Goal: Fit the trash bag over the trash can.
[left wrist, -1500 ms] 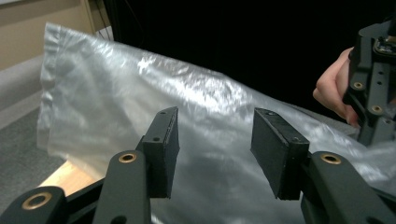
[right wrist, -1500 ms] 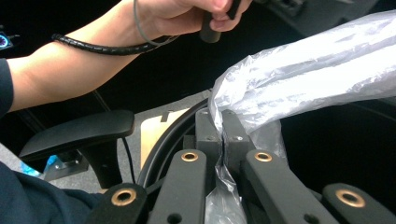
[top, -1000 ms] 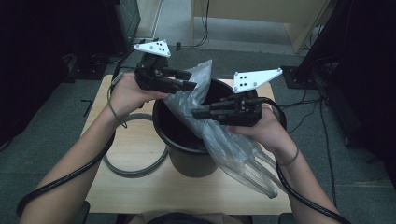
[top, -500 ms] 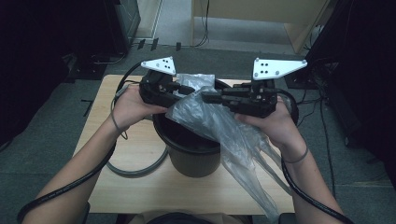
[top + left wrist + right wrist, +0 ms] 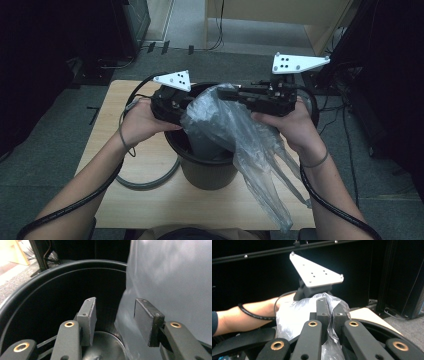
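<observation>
I count one bin [image 5: 207, 165] on one table [image 5: 150, 205], black and upright near the table's middle; one clear bag [image 5: 235, 135] hangs across its mouth, part inside, part trailing down the near right side past the table edge; one grey ring [image 5: 150, 180] lies flat on the wood, touching the bin's left foot. Two grippers are up at the rim, one in each hand. My right gripper [image 5: 331, 311] has its jaws pinched together on a fold of the bag, plastic bunched between and around the pads; in the high view it sits above the bin's far right rim with the film draping from its tips. My left gripper [image 5: 116, 320] stands about half apart, its two pads [image 5: 147, 322] clear of each other, looking down into the bin; the bag's grey sheet hangs just behind the right pad, and I cannot tell whether it touches; nothing is clamped there. Two white three-cornered plates top the grippers; one cable [image 5: 70, 210] trails from each along each forearm.
</observation>
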Tool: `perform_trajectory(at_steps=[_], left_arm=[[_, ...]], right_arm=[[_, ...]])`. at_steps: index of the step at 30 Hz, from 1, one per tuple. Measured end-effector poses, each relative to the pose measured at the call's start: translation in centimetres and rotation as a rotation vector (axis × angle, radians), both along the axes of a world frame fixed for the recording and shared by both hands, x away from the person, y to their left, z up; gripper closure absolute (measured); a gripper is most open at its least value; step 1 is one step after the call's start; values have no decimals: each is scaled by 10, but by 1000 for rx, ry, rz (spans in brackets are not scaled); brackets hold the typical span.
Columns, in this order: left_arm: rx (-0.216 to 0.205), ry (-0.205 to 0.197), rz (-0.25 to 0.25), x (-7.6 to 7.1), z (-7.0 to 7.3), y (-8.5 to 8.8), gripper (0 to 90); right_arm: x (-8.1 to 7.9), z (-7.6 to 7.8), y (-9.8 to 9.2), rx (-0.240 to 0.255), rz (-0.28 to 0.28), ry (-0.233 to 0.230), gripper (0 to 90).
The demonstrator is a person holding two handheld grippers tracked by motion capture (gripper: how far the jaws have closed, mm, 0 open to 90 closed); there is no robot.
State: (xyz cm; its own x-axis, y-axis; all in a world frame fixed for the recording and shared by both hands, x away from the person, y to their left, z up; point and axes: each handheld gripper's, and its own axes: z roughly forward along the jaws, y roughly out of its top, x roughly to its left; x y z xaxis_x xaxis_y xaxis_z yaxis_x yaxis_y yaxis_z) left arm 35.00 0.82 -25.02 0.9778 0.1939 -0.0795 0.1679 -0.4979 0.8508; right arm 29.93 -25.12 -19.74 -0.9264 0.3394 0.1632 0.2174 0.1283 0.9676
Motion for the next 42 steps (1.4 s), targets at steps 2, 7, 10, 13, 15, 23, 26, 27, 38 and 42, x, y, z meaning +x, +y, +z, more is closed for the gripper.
perform_trajectory(at_steps=[2,7,10,13,15,23,26,27,38,42], left_arm=[[-1,-5,22,2,0,5,513],[-33,-6,82,10,3,21,503],[-44,-15,103,12,6,29,491],[-52,-26,119,13,8,34,478],[-59,-31,122,13,9,36,475],[-74,-43,116,11,8,38,451],[-78,-45,114,10,8,39,448],[-79,-45,114,10,7,39,447],[-91,-36,76,3,2,36,427],[-88,-41,52,-4,-1,34,404]], right_arm=[[0,-3,2,-20,6,5,874],[2,-11,2,-79,12,17,764],[4,-15,1,-109,16,29,623],[6,-20,1,-142,21,51,459],[7,-24,0,-156,16,69,437],[9,-35,-12,-185,-13,114,398],[9,-40,-15,-187,-15,125,378],[9,-43,-16,-190,-9,130,369],[2,-64,-25,-177,-14,104,373],[3,-59,-27,-121,-24,112,499]])
